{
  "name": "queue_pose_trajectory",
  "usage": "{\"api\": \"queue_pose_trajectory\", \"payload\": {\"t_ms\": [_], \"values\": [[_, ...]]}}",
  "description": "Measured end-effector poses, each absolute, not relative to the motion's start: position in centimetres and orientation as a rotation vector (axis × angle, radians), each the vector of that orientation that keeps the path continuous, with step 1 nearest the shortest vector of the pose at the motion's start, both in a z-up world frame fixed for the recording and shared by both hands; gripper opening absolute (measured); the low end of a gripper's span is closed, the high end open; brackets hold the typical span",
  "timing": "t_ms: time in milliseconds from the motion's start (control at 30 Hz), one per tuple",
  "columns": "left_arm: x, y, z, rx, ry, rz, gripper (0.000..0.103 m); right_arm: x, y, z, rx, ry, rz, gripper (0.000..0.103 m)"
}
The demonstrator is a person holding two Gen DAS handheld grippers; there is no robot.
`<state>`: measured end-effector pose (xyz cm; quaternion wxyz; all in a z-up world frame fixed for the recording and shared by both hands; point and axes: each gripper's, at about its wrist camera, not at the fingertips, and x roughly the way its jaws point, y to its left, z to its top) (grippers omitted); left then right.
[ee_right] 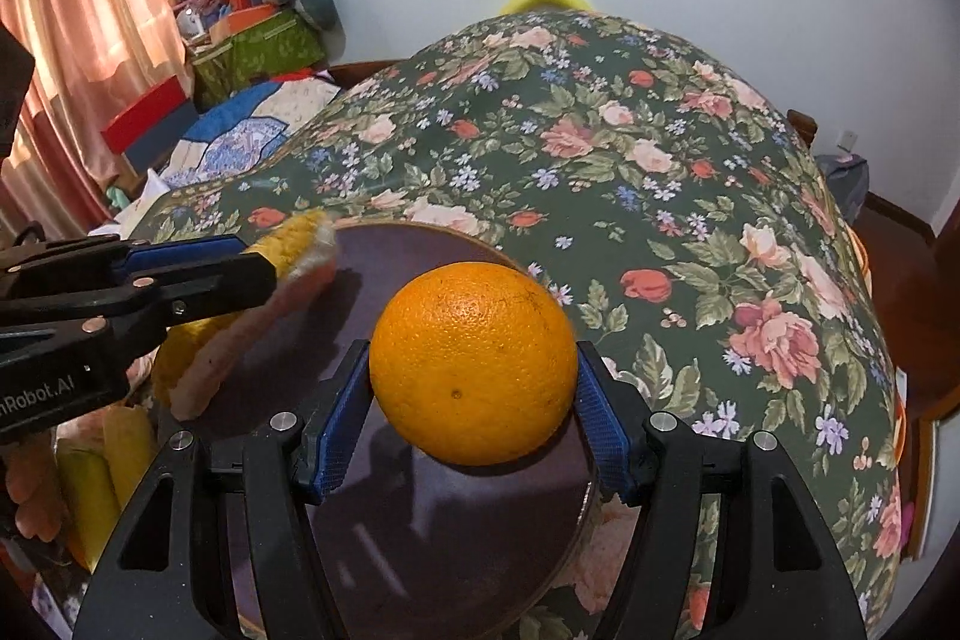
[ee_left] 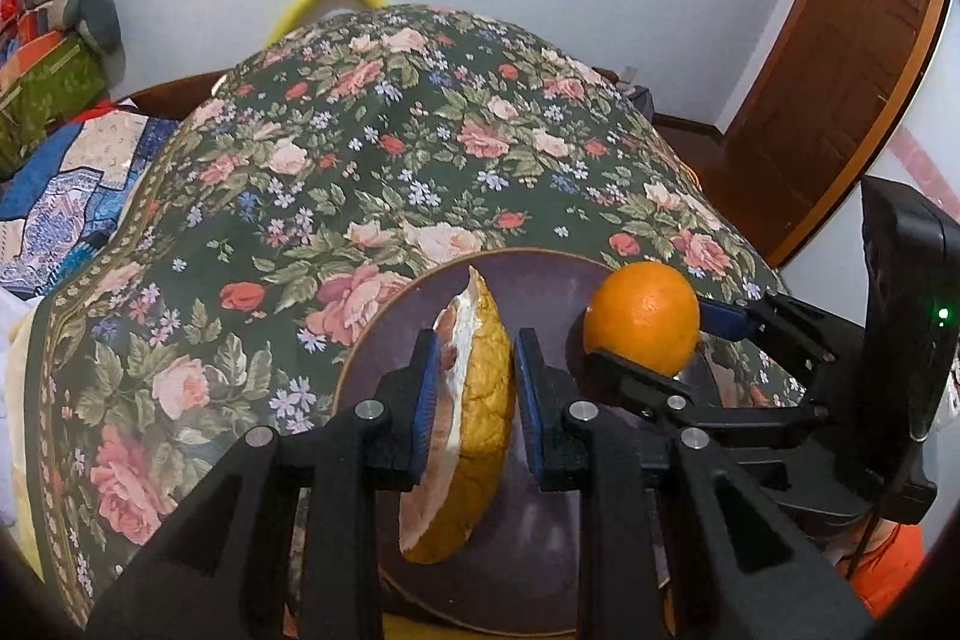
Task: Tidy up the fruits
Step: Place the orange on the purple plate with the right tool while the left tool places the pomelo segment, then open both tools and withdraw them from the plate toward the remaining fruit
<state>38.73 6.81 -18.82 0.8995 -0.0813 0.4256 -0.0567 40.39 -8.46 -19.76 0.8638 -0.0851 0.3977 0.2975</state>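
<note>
A yellow-rinded pomelo wedge [ee_left: 474, 424] with pink flesh hangs over the dark round plate [ee_left: 540, 280], and my left gripper [ee_left: 471, 370] is shut on it, blue pads pressing both sides. My right gripper [ee_right: 474, 376] is shut on a whole orange [ee_right: 474, 361] just above the same plate [ee_right: 420, 520]. In the left wrist view the orange [ee_left: 645, 316] and the right gripper [ee_left: 651, 334] sit to the right of the wedge. The right wrist view shows the left gripper [ee_right: 255, 256] with the wedge [ee_right: 258, 322] at the left.
The plate rests on a table under a dark green floral cloth [ee_left: 372, 148]. More yellow fruit pieces [ee_right: 96, 484] lie left of the plate. Folded quilts and boxes [ee_left: 54, 112] are piled at the far left, a wooden door [ee_left: 840, 76] at the right.
</note>
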Motion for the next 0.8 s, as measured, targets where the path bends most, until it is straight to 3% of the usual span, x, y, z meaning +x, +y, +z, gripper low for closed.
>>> {"api": "queue_pose_trajectory", "payload": {"t_ms": [100,200,267,500,667,800], "values": [[38.5,6.6,-18.7,-0.156,0.888,-0.124,0.025,40.4,-8.4,-19.7,-0.191,0.841,0.619,0.062],[37.8,6.3,-18.2,-0.134,0.875,-0.116,0.035,40.1,-8.6,-19.6,-0.192,0.843,0.634,0.065],[37.2,6.1,-17.7,-0.119,0.862,-0.113,0.035,39.7,-8.8,-19.1,-0.193,0.833,0.626,0.069],[34.7,5.8,-15.2,-0.104,0.820,-0.096,0.037,37.6,-10.4,-16.7,-0.164,0.774,0.606,0.070],[31.5,5.9,-12.8,-0.097,0.765,-0.071,0.051,35.3,-11.8,-14.6,-0.140,0.730,0.591,0.070],[29.0,6.1,-11.3,-0.085,0.733,-0.053,0.055,32.9,-12.8,-13.1,-0.130,0.697,0.583,0.070]]}}
